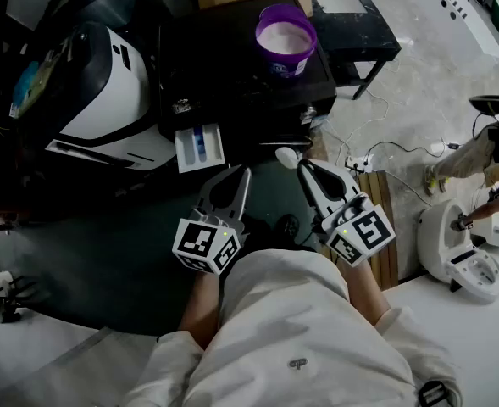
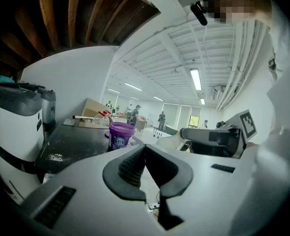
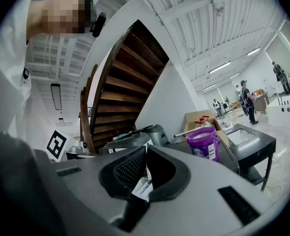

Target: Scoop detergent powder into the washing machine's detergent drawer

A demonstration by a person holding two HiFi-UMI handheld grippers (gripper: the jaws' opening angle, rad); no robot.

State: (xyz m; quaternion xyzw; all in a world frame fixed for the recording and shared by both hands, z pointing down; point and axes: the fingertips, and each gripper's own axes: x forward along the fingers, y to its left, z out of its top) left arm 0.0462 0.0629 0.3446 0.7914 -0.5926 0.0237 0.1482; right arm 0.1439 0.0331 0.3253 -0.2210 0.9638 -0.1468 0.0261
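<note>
Looking down in the head view, we see the left gripper and the right gripper held side by side just above a white-clad lap, both aimed at a black washer. Each has its jaws pressed together with nothing between them. The drawer sticks out of the washer's front, white with a blue section, just beyond the left gripper's tip. A purple tub of white powder stands open on the washer top, well apart from both grippers. A small white oval thing sits just beside the right gripper's tip; we cannot tell what it is. In the left gripper view, the left gripper shows its jaws meeting at the tips and empty. The tub stands on the dark top beyond them, and the right gripper lies level at our right. In the right gripper view, the right gripper is likewise closed on nothing. A strip of the drawer shows through the hollow behind the tips, and the tub stands to the right past them.
</note>
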